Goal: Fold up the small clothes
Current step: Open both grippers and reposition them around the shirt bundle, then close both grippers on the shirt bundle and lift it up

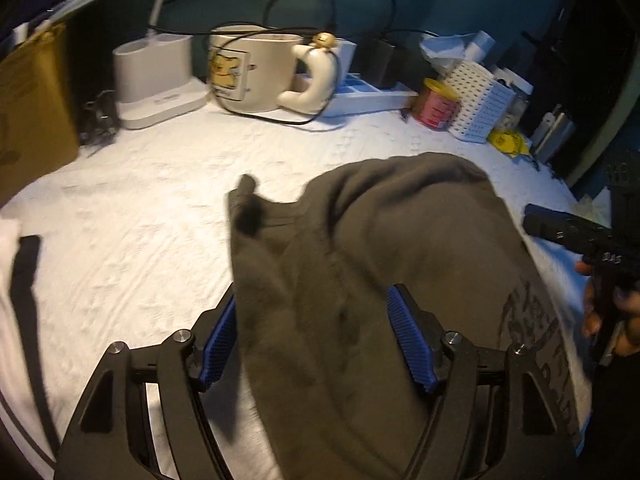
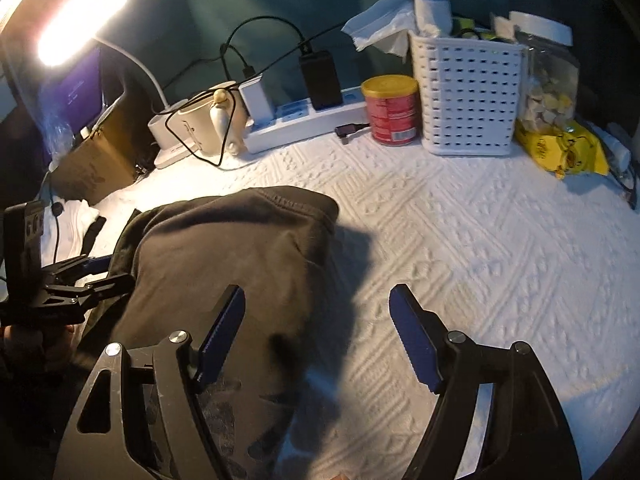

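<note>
The dark olive garment (image 1: 384, 264) lies in a loose heap on the white textured cover (image 1: 140, 240), in front of the cream mug (image 1: 256, 72). The fold could fall open again, because the fabric looks bulky and nothing presses on it. The left gripper (image 1: 312, 336) points steeply down with its jaws wide; cloth lies between the pads without being pinched. The right gripper (image 2: 320, 336) tilts down at the garment's edge away from the mug, jaws wide and empty, one pad above the cloth.
</note>
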Demonstrator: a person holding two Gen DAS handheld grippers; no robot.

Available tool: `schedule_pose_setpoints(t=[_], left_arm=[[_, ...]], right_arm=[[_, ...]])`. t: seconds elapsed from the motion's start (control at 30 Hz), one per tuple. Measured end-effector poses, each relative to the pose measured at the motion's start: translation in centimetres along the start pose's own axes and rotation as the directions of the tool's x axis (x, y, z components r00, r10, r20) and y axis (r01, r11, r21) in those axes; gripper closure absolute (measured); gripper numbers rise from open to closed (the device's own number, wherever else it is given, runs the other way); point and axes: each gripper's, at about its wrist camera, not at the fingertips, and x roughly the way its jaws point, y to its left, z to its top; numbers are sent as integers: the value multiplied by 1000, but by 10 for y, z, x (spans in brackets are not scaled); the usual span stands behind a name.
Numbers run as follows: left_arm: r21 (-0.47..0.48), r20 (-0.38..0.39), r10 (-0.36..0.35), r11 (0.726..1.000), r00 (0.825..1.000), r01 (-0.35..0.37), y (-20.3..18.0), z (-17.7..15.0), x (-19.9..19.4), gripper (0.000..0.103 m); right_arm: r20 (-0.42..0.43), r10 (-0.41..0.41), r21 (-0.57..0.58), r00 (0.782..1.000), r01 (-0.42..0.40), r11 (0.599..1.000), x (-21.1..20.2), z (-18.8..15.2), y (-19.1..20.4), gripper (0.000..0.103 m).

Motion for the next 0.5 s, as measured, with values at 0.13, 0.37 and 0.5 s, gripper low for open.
schedule_pose_setpoints(t=[0.13,0.37,0.5], left_arm=[[34,-3,-35,999,999,36,-9,5,8,31],[12,-4,-99,995,995,99,-12,11,13,31],[47,14,-93,995,996,93,-24,8,16,31]], right_arm=[[-31,28,-7,999,-28,1000,19,4,2,25],[-36,86,-70,996,-89,994,36,7,22,25],[-21,67,-108,998,-69,992,40,6,33,26]])
